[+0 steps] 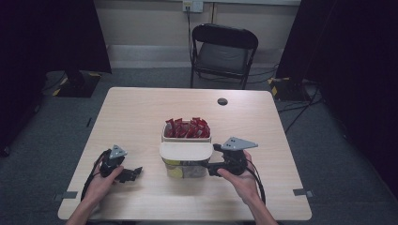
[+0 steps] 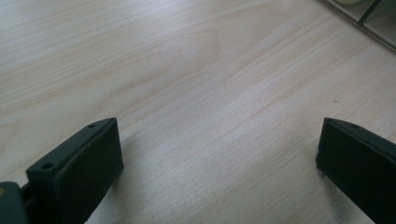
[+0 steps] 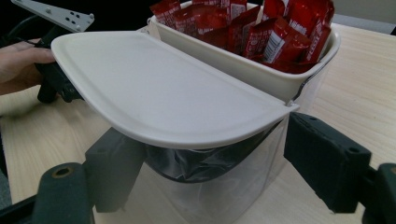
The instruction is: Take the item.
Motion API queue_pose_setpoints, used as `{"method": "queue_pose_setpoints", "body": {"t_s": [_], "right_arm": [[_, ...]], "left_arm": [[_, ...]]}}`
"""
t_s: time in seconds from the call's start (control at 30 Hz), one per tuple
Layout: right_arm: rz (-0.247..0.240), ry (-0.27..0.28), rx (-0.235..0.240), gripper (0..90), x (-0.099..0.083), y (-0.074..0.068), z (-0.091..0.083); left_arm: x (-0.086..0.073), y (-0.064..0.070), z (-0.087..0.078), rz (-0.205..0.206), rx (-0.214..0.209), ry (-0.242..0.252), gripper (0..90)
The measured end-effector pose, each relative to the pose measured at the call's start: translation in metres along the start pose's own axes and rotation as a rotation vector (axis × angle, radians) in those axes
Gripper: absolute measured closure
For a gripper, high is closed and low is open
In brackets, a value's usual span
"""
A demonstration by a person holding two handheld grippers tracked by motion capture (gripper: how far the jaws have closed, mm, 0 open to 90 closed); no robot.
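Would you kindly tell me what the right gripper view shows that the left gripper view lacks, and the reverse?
Right gripper view alone: a clear container between its open jaws, the white half-lid covering its near side, red packets in a white tray behind, and the person's left hand.
Left gripper view alone: its own wide-open jaws over bare wood.
Shared: the light wooden table.

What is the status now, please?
Left gripper open over bare table. Right gripper open, fingers astride the bin. Lid shut. Nothing in the way.
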State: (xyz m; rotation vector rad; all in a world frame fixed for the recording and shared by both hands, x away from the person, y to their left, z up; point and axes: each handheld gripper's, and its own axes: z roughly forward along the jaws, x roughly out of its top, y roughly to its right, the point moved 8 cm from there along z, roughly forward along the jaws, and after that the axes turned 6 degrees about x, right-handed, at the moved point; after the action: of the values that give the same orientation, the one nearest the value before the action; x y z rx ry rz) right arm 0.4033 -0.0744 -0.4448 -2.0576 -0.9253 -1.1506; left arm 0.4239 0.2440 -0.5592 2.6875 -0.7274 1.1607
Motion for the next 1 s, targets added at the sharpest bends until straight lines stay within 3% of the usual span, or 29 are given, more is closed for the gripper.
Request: {"method": "queue_pose_setpoints", "body": {"t_s": [1.0], "right_arm": [[-0.030,0.028,0.001,30.6,0.014,0.004,-0.001]], "left_arm": [[0.000,0.000,0.000,0.000,0.000,0.000,0.0]]}}
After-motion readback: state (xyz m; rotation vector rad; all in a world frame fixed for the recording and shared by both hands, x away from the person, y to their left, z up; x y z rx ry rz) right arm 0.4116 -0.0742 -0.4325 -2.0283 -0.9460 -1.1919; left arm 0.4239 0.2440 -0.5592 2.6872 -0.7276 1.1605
